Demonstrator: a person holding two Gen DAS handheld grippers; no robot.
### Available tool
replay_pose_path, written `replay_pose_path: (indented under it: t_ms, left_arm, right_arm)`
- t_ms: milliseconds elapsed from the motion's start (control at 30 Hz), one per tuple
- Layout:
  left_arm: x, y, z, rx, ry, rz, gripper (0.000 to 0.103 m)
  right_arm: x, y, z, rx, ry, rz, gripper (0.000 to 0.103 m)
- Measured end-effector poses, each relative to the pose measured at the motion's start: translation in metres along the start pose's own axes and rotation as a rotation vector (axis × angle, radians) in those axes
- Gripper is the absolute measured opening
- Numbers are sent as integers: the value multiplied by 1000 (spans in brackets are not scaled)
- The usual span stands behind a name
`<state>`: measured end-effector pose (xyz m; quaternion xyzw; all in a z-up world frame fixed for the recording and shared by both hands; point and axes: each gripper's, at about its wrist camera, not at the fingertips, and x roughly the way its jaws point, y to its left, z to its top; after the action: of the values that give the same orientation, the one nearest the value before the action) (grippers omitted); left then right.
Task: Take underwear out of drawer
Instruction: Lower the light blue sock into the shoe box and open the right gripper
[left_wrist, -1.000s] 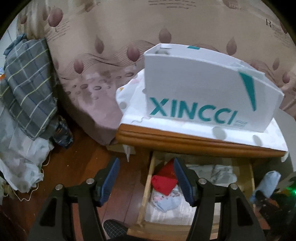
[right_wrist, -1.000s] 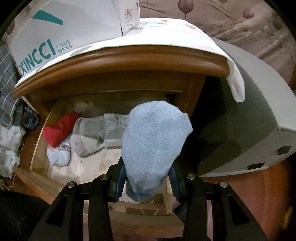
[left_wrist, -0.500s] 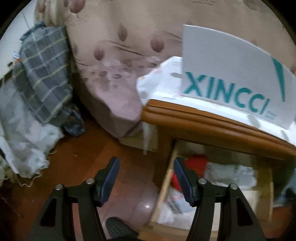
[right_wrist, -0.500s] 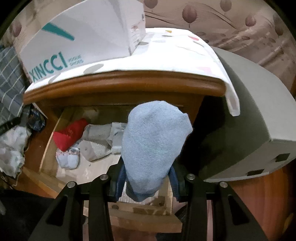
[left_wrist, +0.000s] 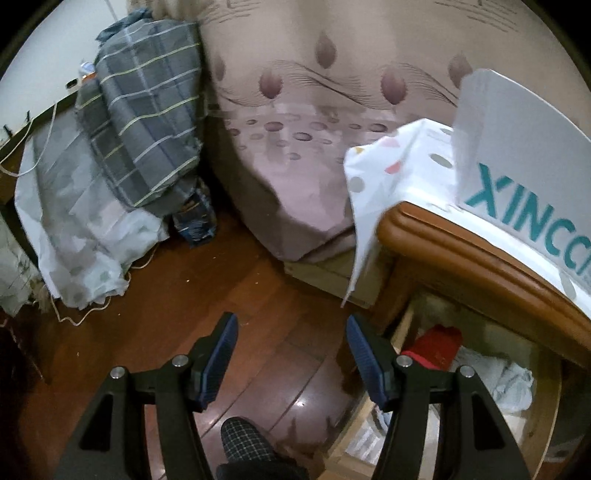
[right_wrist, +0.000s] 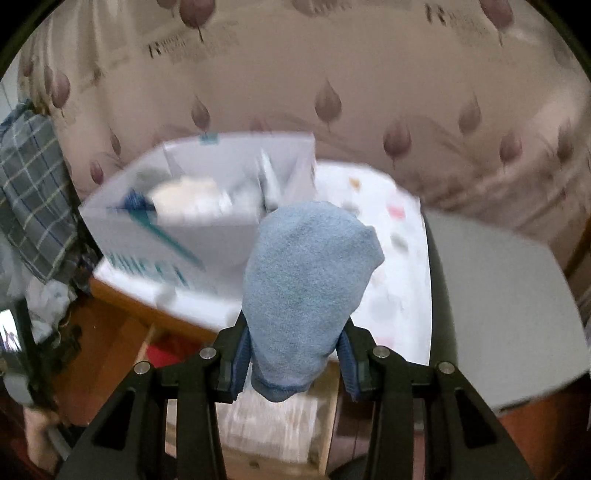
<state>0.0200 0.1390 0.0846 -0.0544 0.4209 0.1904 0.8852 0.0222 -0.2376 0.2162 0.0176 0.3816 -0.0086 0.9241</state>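
My right gripper (right_wrist: 293, 354) is shut on a light blue piece of underwear (right_wrist: 308, 280), held high above the open wooden drawer (right_wrist: 325, 417) and level with the nightstand top. The blue fabric stands up between the pads and hides much of what lies behind. In the left wrist view my left gripper (left_wrist: 291, 354) is open and empty, hanging over the wooden floor left of the drawer (left_wrist: 400, 325). Inside that drawer lie a red garment (left_wrist: 437, 345) and pale folded clothes (left_wrist: 502, 376).
An open white XINCCI shoe box (right_wrist: 192, 229) stands on the nightstand's spotted white cloth (right_wrist: 399, 280). A bed with a patterned cover (left_wrist: 306, 147) lies behind. A pile of checked and white fabric (left_wrist: 140, 122) sits on the floor at left. A grey panel (right_wrist: 498, 306) stands right of the nightstand.
My right gripper rose with the blue underwear from over the drawer to above the nightstand top. My left gripper swung left, so the drawer slid to the right edge of its view.
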Motion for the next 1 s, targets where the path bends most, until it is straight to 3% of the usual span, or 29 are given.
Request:
replay_pose_path:
  t_ms: [167, 367, 500, 700, 1000]
  left_arm:
    - [10, 12, 2, -42, 49, 17, 63]
    - [18, 24, 2, -78, 84, 35, 63]
    - [20, 30, 3, -92, 84, 30, 63]
    - [21, 34, 5, -120, 93, 51, 63]
    - [18, 18, 4, -64, 85, -30, 63]
  right_arm:
    - [3, 15, 51, -22, -23, 23, 38]
    - [37, 38, 94, -46, 23, 44, 38]
    - [62, 53, 105, -49, 81, 69, 38]
    - [100, 75, 106, -122, 159, 35, 39]
    - [118, 79, 100, -112, 193, 8, 49]
